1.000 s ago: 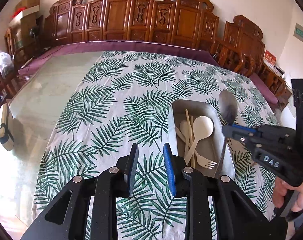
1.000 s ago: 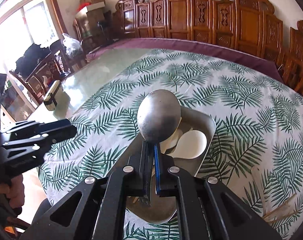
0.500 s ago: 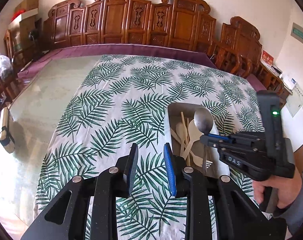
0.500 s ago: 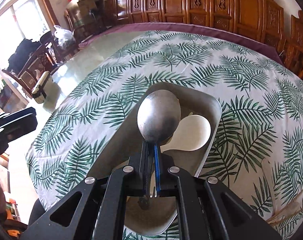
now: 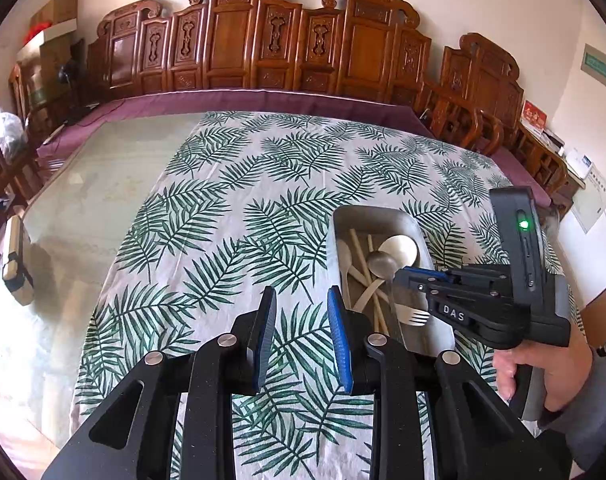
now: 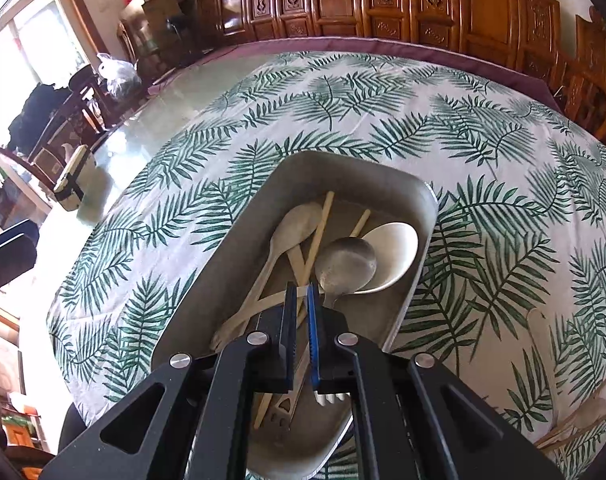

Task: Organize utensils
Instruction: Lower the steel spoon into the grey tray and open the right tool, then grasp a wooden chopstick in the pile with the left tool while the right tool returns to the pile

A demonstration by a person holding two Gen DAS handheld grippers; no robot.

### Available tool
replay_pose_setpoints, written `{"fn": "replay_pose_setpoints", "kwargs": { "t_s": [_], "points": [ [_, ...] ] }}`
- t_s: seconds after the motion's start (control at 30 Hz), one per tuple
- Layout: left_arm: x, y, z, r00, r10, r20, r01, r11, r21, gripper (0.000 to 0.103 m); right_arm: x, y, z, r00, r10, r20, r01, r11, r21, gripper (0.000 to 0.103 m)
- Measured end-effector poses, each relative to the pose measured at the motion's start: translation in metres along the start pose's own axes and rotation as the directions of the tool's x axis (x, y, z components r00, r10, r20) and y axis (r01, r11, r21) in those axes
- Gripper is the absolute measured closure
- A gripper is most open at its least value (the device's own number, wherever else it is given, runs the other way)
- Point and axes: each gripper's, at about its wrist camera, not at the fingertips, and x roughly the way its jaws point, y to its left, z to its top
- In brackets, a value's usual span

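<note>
Metal spoon (image 6: 345, 266): bowl down in steel tray (image 6: 239, 248), resting on white spoon (image 6: 399, 248), so release drops it nowhere. Right gripper (image 6: 302, 312) narrow, clamped on handle. Left gripper (image 5: 299, 336) part-open, empty, over counter (image 5: 231, 208) beside tray, clear of the placement.

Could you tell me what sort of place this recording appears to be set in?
Probably a home dining room: a large table under a leaf-print tablecloth, a row of carved wooden chairs along the wall, and a metal tray holding spoons and chopsticks.
</note>
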Motion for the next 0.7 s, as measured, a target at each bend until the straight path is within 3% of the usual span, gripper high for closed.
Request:
{"fn": "replay_pose_setpoints", "kwargs": {
  "t_s": [0.3, 0.53, 0.63, 0.7],
  "points": [
    [-0.006, -0.034, -0.003, 0.999, -0.035, 0.008, 0.035, 0.999, 0.038, 0.072, -0.083, -0.025, -0.031, 0.993, -0.001, 0.121, -0.003, 0.999, 0.032, 0.096],
    [0.001, -0.075, -0.008, 0.997, -0.078, -0.012, 0.079, 0.994, 0.081, 0.064, -0.138, -0.071, -0.079, 0.985, -0.083, 0.15, 0.069, 0.993, 0.095, 0.096],
    [0.007, -0.093, -0.01, 0.995, -0.097, -0.025, 0.099, 0.99, 0.097, 0.062, -0.153, -0.094, -0.102, 0.981, -0.127, 0.148, 0.108, 0.985, 0.131, 0.081],
    [0.012, -0.109, -0.011, 0.993, -0.112, -0.036, 0.116, 0.987, 0.112, 0.06, -0.159, -0.108, -0.114, 0.979, -0.149, 0.143, 0.127, 0.98, 0.152, 0.08]
  ]
}}
